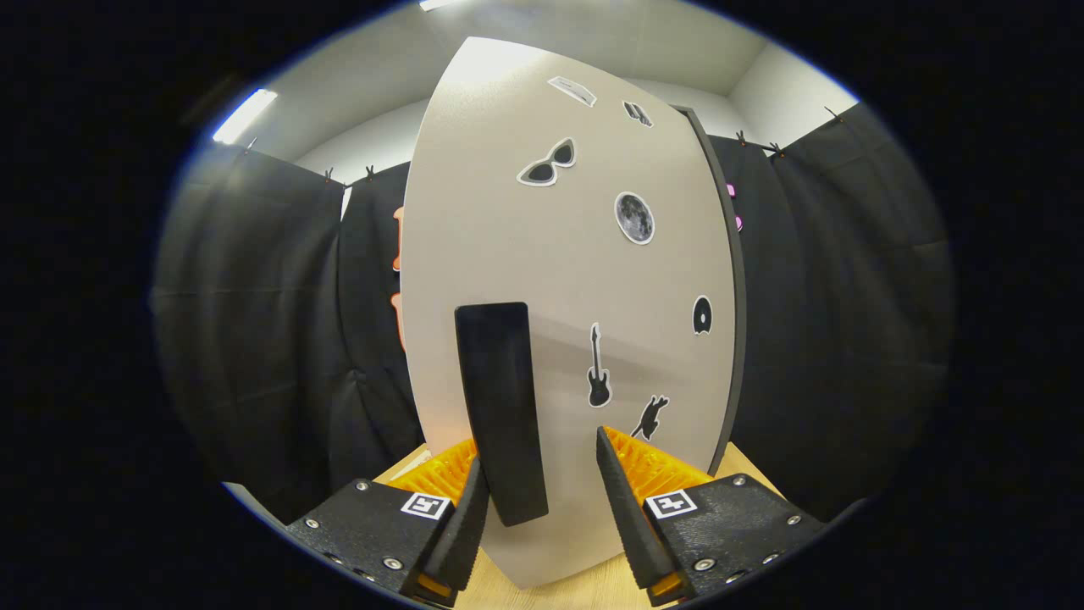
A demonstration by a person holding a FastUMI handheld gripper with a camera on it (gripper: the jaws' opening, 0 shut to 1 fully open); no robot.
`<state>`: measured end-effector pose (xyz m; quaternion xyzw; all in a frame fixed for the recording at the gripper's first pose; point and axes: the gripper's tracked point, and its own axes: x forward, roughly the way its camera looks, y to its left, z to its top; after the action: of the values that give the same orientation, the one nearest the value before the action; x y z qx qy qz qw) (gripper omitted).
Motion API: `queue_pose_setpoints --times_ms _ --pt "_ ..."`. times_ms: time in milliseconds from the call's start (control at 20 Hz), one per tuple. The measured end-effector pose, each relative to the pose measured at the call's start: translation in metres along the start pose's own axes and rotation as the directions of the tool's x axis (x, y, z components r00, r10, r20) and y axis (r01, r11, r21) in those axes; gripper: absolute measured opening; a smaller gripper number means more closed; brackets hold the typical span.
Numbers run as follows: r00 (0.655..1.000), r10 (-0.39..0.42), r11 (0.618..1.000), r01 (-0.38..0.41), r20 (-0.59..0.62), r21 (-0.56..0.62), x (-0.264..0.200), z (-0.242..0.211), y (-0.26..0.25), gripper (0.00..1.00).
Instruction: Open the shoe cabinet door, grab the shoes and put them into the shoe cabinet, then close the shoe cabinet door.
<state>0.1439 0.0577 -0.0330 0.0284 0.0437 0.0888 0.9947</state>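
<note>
Hand-held gripper (542, 479) level, pointing straight ahead, fingers spread apart. Left finger (461, 517) right against dark vertical handle (501, 407), looks to be touching. Right finger (627, 500) standing clear of handle, gap between them. No squeeze from both sides. Both fingers angled slightly inward toward tips.

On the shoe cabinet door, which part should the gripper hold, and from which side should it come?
Hold the black upright handle on the shoe cabinet door, probably head-on from the front. It is a narrow vertical bar, so the fingers close on its two long sides. The gripper is open, with the handle just inside its left finger.
</note>
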Motion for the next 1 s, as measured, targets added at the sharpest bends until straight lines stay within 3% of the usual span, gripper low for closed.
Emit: queue_pose_setpoints --times_ms 300,1000 --pt "0.998 0.057 0.997 -0.057 -0.007 0.048 0.019 -0.004 0.015 0.70" --pt "0.993 0.115 0.993 -0.116 -0.032 -0.015 0.072 -0.001 0.046 0.70"
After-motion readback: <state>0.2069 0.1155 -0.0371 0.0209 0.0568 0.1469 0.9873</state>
